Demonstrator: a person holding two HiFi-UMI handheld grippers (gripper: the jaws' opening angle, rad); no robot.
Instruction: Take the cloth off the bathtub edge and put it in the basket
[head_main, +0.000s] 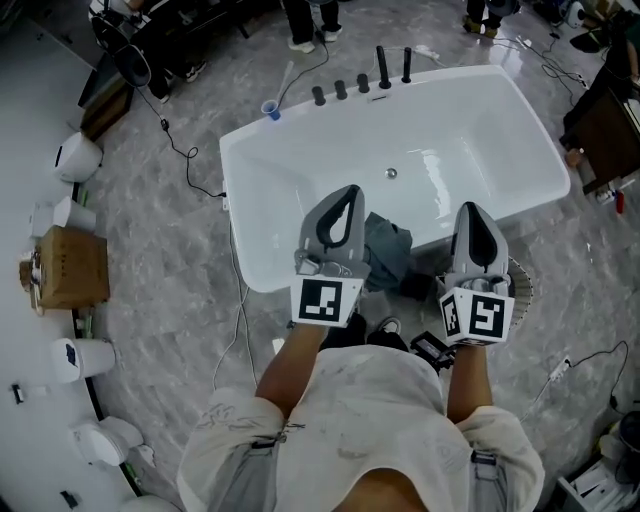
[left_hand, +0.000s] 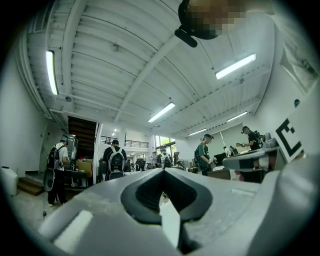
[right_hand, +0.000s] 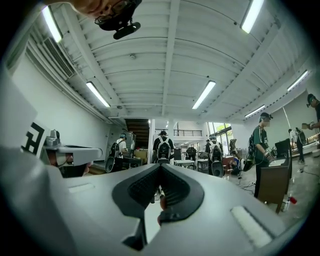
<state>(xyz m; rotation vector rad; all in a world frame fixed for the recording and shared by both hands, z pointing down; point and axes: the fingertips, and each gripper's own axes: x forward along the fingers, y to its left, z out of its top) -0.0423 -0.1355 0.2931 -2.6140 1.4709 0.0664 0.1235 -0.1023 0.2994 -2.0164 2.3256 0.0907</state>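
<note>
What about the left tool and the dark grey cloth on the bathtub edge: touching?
Cannot tell. In the head view the left tool overlaps the dark grey cloth; neither contact nor gap shows.

The left gripper (head_main: 349, 193) partly hides the cloth (head_main: 389, 250); basket (head_main: 522, 286) mostly hidden.

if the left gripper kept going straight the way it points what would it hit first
Probably nothing close. The left gripper points about level, passing over the bathtub. First in line seem to be the people far across the room, though depth is unclear.
</note>
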